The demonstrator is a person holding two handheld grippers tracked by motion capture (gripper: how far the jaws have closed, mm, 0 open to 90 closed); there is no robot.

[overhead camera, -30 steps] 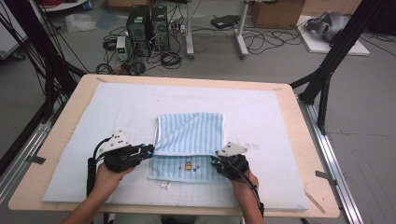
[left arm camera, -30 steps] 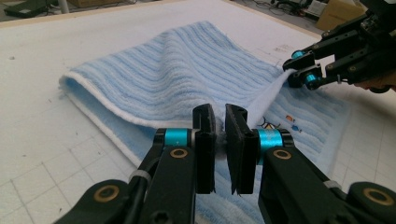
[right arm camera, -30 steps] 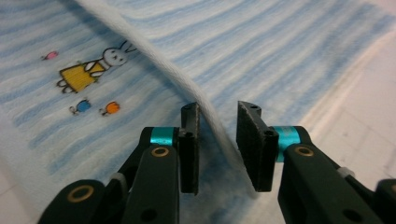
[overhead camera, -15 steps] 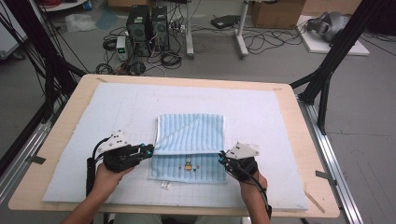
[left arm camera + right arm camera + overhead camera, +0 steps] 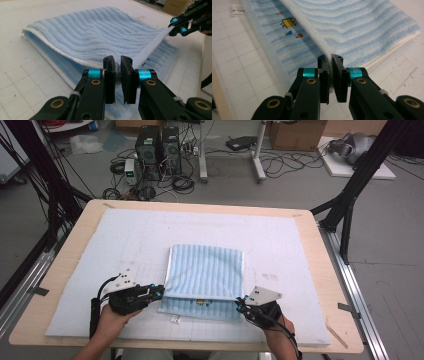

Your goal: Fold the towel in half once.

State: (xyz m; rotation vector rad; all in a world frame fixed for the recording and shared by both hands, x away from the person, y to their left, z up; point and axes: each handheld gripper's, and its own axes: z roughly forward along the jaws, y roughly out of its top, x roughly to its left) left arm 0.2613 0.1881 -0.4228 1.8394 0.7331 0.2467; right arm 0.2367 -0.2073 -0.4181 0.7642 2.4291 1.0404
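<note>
**Both grippers on the towel's near edge**

Your right gripper (image 5: 240,303) drew in against the towel's near right corner since a second ago, while your left gripper (image 5: 159,292) stayed at the near left corner.

On the left, your left hand (image 5: 112,317) held its gripper low over the white mat (image 5: 100,250). In the left gripper view, its jaws were pressed together on the towel's (image 5: 206,270) white-bordered upper layer, which lifted slightly off the layer below.

Between the grippers, the blue striped towel lay folded in the middle of the mat, toward your side. Its top layer stopped short of the near edge, so a strip of the lower layer showed, with a small coloured picture (image 5: 289,23) on it. A white tag (image 5: 175,319) stuck out from the near edge onto the mat.

On the right, your right hand (image 5: 272,317) held the other gripper. In the right gripper view, its jaws were clamped on the same upper layer's edge, at the corner.

The mat covered most of the wooden table (image 5: 327,270).
</note>
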